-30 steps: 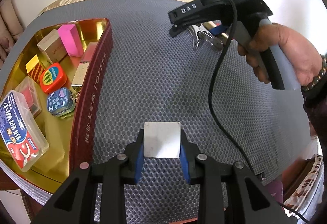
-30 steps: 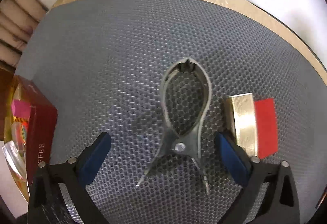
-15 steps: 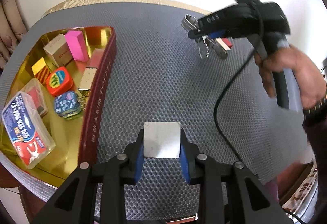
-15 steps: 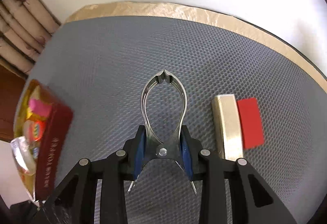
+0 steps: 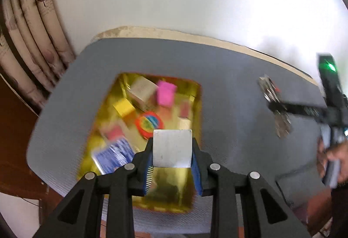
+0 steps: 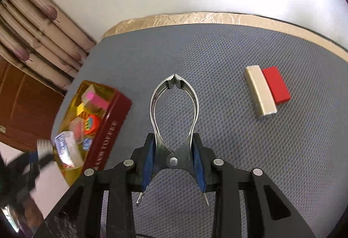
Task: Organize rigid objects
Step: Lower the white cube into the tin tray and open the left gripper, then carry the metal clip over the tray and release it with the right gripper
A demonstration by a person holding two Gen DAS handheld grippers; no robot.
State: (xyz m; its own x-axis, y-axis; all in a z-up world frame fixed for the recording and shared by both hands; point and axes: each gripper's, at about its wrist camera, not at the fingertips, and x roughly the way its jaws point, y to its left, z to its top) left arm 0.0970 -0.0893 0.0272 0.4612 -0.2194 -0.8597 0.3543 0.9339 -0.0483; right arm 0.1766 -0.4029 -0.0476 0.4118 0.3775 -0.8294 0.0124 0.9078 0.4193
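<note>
My left gripper is shut on a flat silver block and holds it above the near end of the gold-lined red tin. My right gripper is shut on a pair of steel nippers, lifted above the grey mat. In the left wrist view the right gripper and the nippers show blurred at the right. A gold bar and a red block lie side by side on the mat. The tin also shows at the left of the right wrist view.
The tin holds a pink block, a yellow block, an orange round case, a blue-labelled clear box and other small boxes. The grey mat covers the table. A curtain hangs at far left.
My left gripper has carried the silver block left, from over the mat to over the tin. My right gripper has shut on the nippers and lifted them off the mat.
</note>
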